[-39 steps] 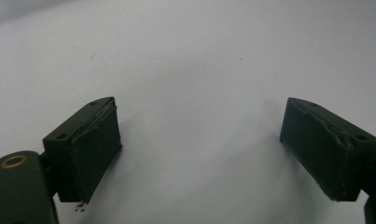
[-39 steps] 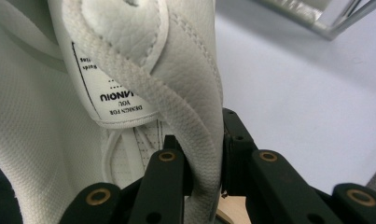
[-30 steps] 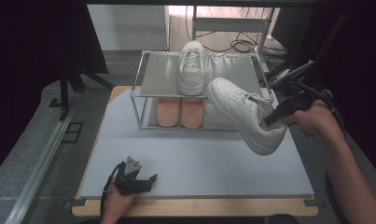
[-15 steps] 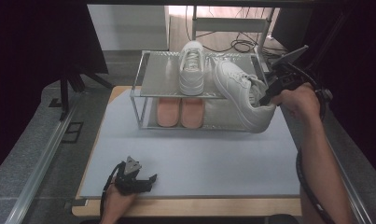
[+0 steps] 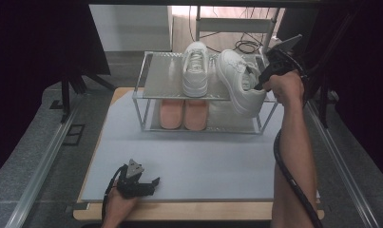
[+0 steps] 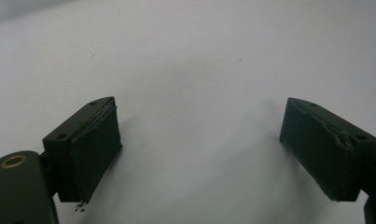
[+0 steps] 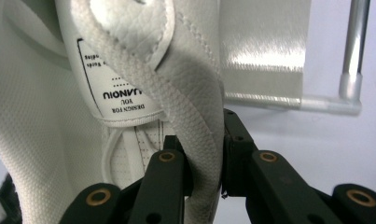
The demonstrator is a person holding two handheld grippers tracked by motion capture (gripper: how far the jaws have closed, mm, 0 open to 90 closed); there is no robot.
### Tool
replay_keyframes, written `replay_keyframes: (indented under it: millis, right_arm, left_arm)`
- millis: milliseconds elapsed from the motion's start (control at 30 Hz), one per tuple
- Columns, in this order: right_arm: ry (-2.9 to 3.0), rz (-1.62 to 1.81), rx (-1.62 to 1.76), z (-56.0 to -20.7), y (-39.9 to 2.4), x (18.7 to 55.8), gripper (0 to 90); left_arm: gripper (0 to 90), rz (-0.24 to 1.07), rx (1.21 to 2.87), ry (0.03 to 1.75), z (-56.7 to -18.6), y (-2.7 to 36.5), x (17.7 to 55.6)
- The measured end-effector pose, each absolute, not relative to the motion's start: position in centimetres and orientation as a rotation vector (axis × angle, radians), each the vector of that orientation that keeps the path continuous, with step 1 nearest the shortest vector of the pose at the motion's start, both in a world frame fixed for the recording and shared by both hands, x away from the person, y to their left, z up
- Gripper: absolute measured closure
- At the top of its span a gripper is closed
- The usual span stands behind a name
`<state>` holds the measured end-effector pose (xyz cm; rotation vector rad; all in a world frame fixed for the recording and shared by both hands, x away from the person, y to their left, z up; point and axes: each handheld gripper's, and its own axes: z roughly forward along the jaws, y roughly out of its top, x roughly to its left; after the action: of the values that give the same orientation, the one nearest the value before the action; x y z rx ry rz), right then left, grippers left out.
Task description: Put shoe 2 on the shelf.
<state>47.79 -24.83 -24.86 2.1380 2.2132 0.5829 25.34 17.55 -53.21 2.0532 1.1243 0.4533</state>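
The right gripper [image 5: 264, 81] clamps a white sneaker [image 5: 239, 83] at the metal rack [image 5: 151, 85]'s top shelf, while the left gripper [image 5: 148, 184] rests released in front of the rack.

Wooden counter [image 5: 97, 213] w/ pale grey mat [image 5: 198, 156]; two-tier metal wire shelf rack [image 5: 165, 80] at 12 o'clock, black left tool [image 5: 148, 183] resting at 7 o'clock.

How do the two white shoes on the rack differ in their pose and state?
The left white shoe rests flat on the top shelf, untouched; the right white shoe is tilted, its heel hanging past the shelf's front edge. The right claw grips its collar, while the left claw is open over the table. Both look alike.
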Motion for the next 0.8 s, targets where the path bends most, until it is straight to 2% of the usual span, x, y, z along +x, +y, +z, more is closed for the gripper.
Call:
replay_keyframes:
  millis: [467, 800]
  right_arm:
    - [2.079, 0.579, 2.244, -25.0, -22.5, 52.7, 79.7]
    - [2.000, 0.599, 2.307, -26.1, -21.1, 54.4, 78.0]
  left_arm:
    - [11.6, 0.451, 2.049, 1.121, -53.2, 17.6, 25.3]
    - [11.6, 0.452, 2.050, 1.121, -53.2, 17.6, 25.3]
